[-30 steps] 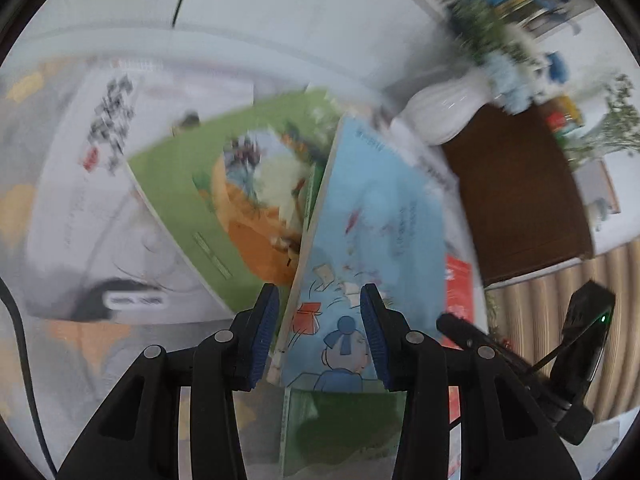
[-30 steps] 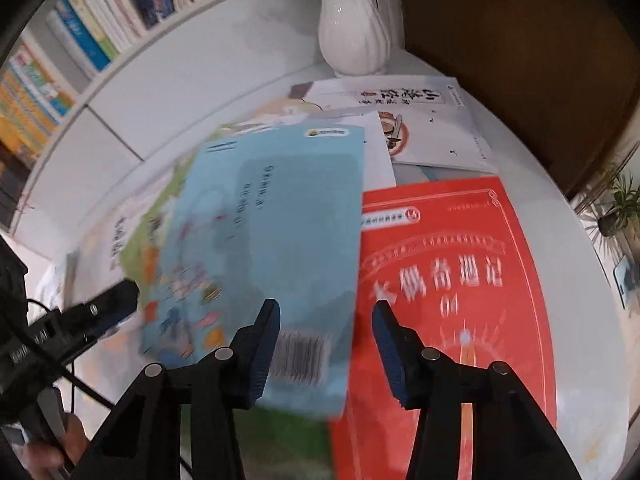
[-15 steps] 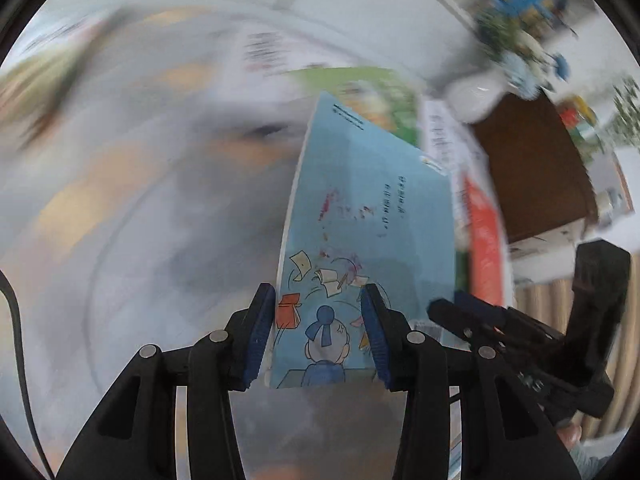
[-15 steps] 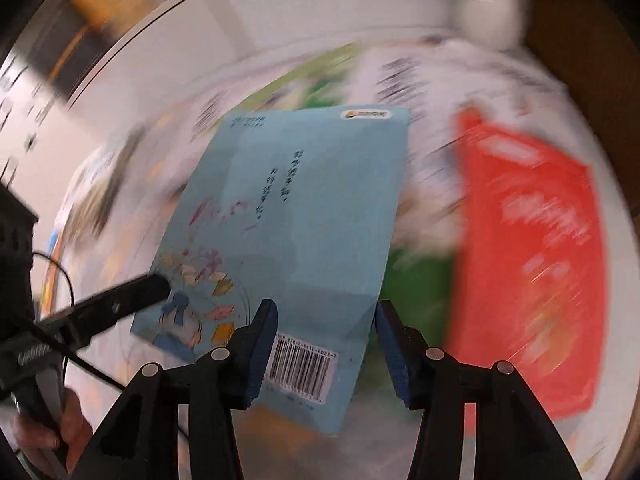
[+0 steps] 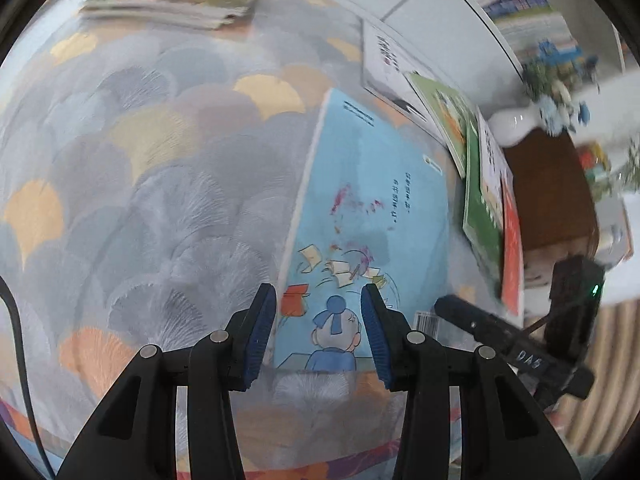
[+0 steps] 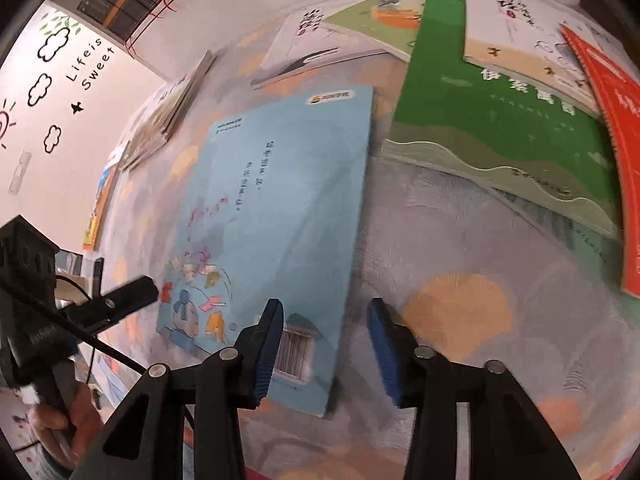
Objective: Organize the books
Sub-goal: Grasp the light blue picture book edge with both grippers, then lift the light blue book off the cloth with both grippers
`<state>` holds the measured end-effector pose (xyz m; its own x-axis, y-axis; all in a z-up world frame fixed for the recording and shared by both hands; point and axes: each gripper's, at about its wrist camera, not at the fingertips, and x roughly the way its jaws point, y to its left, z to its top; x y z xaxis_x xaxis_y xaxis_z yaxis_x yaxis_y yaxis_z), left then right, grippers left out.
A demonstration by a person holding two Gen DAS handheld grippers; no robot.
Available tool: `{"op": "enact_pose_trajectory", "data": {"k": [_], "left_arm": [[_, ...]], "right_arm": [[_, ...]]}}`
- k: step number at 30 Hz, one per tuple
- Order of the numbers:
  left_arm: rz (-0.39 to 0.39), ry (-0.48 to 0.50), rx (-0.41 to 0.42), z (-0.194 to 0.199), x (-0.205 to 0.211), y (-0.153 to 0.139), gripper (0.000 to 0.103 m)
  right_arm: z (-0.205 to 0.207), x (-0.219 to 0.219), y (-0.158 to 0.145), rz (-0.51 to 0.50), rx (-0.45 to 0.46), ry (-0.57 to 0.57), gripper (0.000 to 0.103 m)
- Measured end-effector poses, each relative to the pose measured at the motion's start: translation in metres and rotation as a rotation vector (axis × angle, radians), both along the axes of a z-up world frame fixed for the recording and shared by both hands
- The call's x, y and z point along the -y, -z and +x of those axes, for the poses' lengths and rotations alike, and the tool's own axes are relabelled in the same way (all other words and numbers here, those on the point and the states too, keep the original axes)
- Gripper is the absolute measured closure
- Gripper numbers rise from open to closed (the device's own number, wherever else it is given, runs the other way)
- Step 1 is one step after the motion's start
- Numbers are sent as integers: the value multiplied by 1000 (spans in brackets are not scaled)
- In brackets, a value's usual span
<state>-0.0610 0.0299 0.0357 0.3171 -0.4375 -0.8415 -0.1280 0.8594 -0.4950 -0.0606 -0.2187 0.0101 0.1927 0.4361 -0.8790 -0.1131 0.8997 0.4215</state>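
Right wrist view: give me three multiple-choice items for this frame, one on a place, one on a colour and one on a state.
1. In the right wrist view, the green book lies
A. under the light blue book
B. right of the light blue book
C. on top of the light blue book

2. The book at the far right edge is
A. black
B. purple
C. red

3. The light blue book is
A. closed
B. spread open at its middle pages
C. rolled into a tube

Answers: 1 B, its cover starts just past the blue book's right edge. 2 C, the red book overlaps the green one there. 3 A, only its flat cover with the barcode shows.
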Motion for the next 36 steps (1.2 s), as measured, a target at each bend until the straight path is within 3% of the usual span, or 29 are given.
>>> {"op": "enact_pose_trajectory", "data": {"k": [4,7,8,10,12,18,22,27,30,32,35,36], "left_arm": [[-2,65,13,6,14,0,63],[-86,142,-5,10,32,5,63],[-116,169,-15,11,41,8,63],[-67,205,1,8,56,3,63],[-27,227,43,5,60,-8,63],[35,29,71,16,6,-16,63],[-48,3,-28,24,-11,13,63],[-157,-49,-32,19,-26,15,61],[-160,-35,-20,16,-26,12,61],[-180,-4,-22,13,-23,13,61],[-272,30,-32,9,-17,19,61],[-282,32,-24,7,-18,19,61]], "right_arm": [[13,1,0,30,-18,10,58],[13,11,2,103,-48,29,58],[14,13,6,173,-82,32,56],[15,15,10,248,-121,52,57],[13,14,11,253,-118,72,60],[12,18,11,254,-121,72,63],[14,13,11,238,-114,54,62],[16,19,17,317,-140,111,54],[17,27,13,384,-159,125,53],[15,34,-4,482,-121,116,54],[20,29,-40,688,-57,91,54],[24,20,-49,700,-37,75,54]]}}
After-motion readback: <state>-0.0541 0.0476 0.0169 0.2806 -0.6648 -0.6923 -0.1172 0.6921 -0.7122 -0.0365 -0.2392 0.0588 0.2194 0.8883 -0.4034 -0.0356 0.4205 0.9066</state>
